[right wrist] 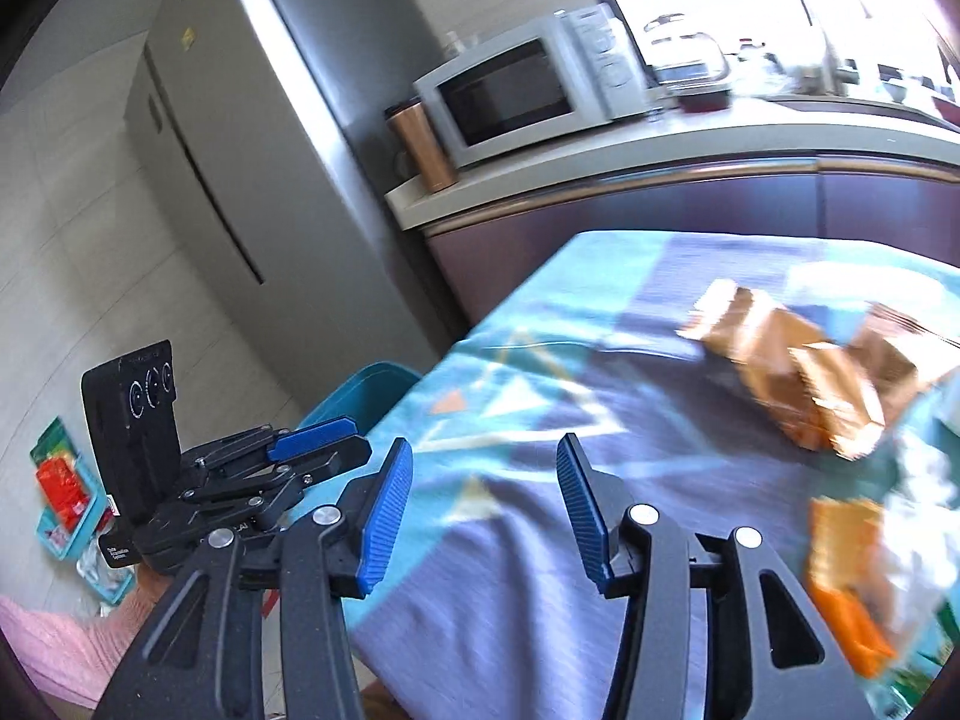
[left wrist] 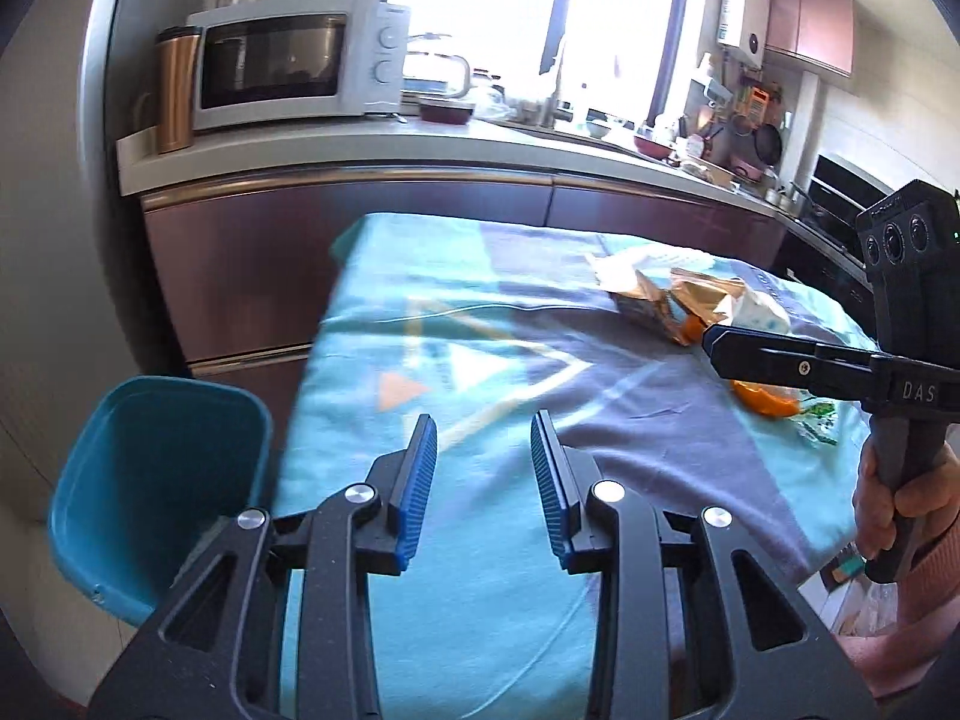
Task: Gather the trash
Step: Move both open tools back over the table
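Observation:
Trash lies on the far right of the table's blue and grey cloth (left wrist: 480, 300): crumpled gold-brown wrappers (left wrist: 648, 294) (right wrist: 780, 372), a white tissue (left wrist: 762, 309), orange peel (left wrist: 762, 399) (right wrist: 840, 552) and a green-white wrapper (left wrist: 819, 420). A teal bin (left wrist: 156, 468) (right wrist: 360, 387) stands on the floor by the table's left edge. My left gripper (left wrist: 483, 426) (right wrist: 318, 438) is open over the near left of the cloth, holding nothing. My right gripper (right wrist: 483, 450) (left wrist: 714, 342) is open and empty too, its tip close to the peel and wrappers.
A counter (left wrist: 360, 150) runs behind the table with a microwave (left wrist: 288, 66), a copper tumbler (left wrist: 174, 96) and crowded dishes. A grey fridge (right wrist: 240, 150) stands at the left. Small packets in a teal tray (right wrist: 66, 492) lie on the floor.

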Tool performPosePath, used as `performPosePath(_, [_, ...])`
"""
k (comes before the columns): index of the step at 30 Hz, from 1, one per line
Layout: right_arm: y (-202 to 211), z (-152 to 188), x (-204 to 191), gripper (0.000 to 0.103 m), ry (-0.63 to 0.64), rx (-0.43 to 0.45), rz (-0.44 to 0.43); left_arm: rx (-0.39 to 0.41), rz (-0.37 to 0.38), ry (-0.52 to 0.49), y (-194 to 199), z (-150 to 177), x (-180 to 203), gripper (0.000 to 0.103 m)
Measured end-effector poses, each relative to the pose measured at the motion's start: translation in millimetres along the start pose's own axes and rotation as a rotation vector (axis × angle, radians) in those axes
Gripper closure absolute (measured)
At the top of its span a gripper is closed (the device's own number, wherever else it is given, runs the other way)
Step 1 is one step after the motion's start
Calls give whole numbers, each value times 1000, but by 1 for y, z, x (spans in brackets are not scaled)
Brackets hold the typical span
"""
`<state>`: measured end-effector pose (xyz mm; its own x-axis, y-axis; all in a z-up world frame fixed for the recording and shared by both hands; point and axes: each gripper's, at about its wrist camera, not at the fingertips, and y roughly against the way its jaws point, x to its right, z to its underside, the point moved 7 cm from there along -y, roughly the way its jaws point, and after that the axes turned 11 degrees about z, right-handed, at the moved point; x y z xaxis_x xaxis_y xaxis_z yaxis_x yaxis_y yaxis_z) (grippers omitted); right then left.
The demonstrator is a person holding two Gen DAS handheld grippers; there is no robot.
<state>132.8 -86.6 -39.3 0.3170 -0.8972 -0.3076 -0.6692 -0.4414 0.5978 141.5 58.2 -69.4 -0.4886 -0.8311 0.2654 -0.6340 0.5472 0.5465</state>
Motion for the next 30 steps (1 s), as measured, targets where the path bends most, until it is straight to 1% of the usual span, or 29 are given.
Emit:
performPosePath(7, [48, 20, 80, 53, -111, 57, 184, -56, 139, -63, -42, 2, 71, 71])
performPosePath(9, [56, 27, 104, 50, -154, 62, 233, -77, 176, -83, -55, 4, 91, 69])
performPosePath(14, [78, 49, 155, 48, -252, 63, 338, -133, 249, -106, -87, 6, 132, 67])
performPosePath(16, [83, 59, 169, 45, -283, 59, 355, -158, 278, -102, -98, 6, 141, 66])
performPosePath(20, [84, 77, 185, 43, -329, 35, 353, -211, 311, -108, -122, 6, 159, 63])
performPosePath(22, [83, 83, 189, 41, -344, 27, 341, -240, 316, -107, -134, 8, 165, 62])
performPosePath(25, [81, 89, 189, 40, -346, 19, 321, -280, 323, -106, -151, 9, 175, 62])
performPosePath(30, [78, 87, 184, 40, -344, 25, 292, -325, 312, -114, -175, 5, 186, 59])
